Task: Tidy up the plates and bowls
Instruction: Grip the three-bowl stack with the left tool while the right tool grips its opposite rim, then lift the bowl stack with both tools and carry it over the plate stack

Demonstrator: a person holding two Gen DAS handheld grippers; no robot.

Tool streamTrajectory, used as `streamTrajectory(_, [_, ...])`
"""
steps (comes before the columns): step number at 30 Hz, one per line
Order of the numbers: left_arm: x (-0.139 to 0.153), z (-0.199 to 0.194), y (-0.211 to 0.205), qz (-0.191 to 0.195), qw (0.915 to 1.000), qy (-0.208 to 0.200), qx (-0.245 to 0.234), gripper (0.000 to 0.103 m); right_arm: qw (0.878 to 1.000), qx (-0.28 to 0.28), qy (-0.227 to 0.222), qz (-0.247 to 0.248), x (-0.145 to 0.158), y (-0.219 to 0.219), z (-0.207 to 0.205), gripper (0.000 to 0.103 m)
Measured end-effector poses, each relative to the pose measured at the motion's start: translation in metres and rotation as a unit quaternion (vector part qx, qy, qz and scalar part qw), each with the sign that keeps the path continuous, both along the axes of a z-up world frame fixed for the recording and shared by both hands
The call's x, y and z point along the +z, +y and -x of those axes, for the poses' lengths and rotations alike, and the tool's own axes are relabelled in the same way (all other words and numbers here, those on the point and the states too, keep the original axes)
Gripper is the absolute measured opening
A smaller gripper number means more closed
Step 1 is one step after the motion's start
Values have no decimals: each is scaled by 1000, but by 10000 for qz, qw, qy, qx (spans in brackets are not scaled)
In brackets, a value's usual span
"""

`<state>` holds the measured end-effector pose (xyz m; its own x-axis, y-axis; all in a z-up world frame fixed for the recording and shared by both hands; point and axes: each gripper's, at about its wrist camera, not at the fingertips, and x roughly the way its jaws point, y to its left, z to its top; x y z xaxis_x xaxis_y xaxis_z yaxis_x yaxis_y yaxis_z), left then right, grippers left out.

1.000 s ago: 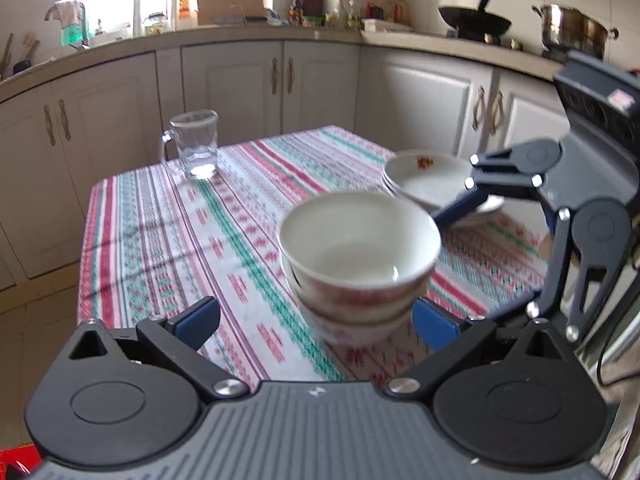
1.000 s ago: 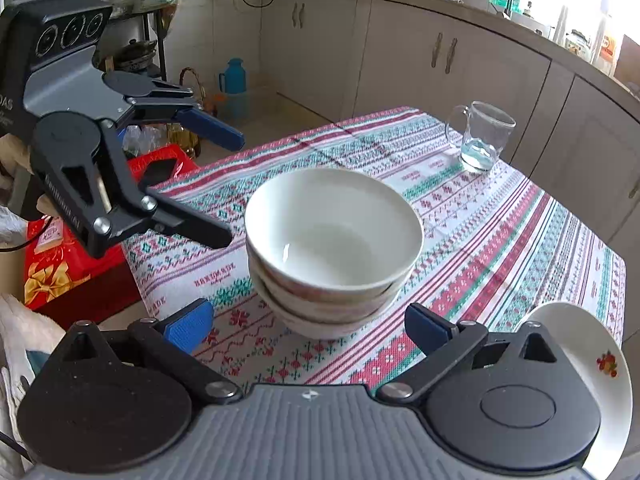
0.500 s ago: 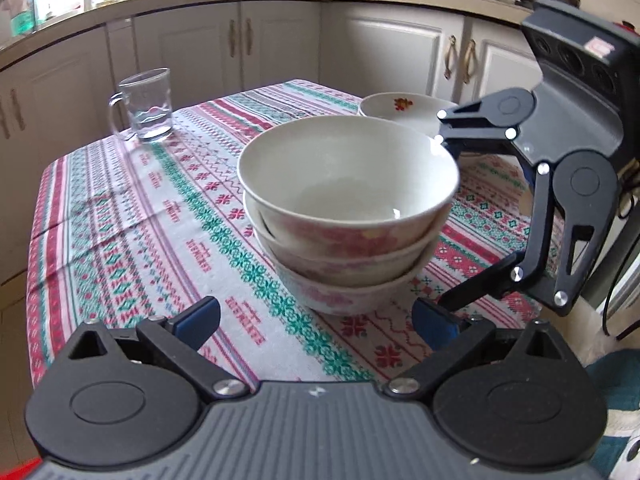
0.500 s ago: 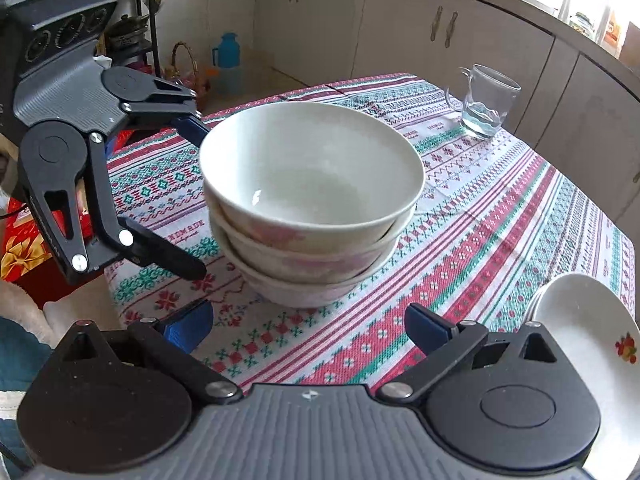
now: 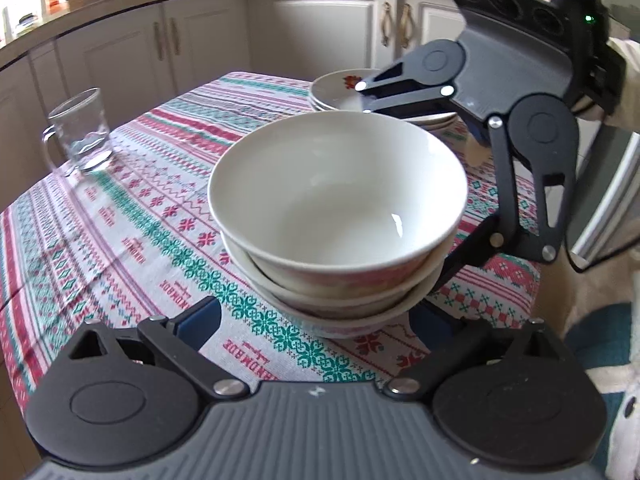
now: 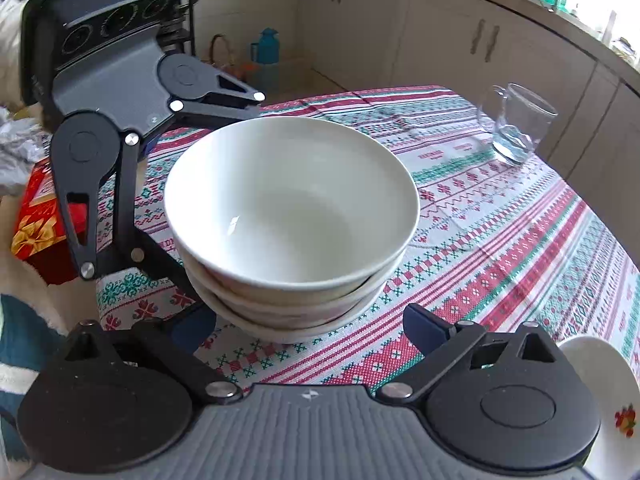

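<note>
Bowls [image 5: 336,216], three nested, sat on the striped cloth [image 5: 132,216] near its edge. Left gripper [image 5: 316,320] stood wide, jaws just closing a little, pads either side of the lowest bowl, contact unclear. Right gripper [image 6: 308,328] wide too, flanking the stack, gripping nothing. Plates [image 5: 340,88] at 12 o'clock behind the bowls; glass mug [image 5: 82,132] at 10.
</note>
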<state>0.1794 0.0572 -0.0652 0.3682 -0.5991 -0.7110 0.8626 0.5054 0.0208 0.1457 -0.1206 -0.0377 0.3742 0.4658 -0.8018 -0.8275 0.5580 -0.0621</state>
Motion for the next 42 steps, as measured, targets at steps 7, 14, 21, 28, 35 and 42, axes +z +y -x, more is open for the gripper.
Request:
streamTrajectory(7, [3,-12,-2,-88,9985,132,-517,95,9991,338,241,1,0,1,-12,98])
streamTrajectory(14, [6,-19,-7,-208,9950,161,-968,90,9976,553,414,66,0,4,-18,93])
streamTrajectory(21, [5,-26,-7,-189,9918,229,-1244,88,9962,674,548,95,0,5,-21,92])
streamTrajectory(28, [4,-29,-7,-141,9894,271,-1422,87,9948,779,644,106,2,7,-25,89])
streamTrajectory(35, [5,-31,-7,-158,9883,297,-1489,87,9948,778,658,92,2,7,-24,88])
streamTrajectory(42, [5,-33,-8,-170,9874,300,-1544,87,9950,753,647,81,1,6,-23,88])
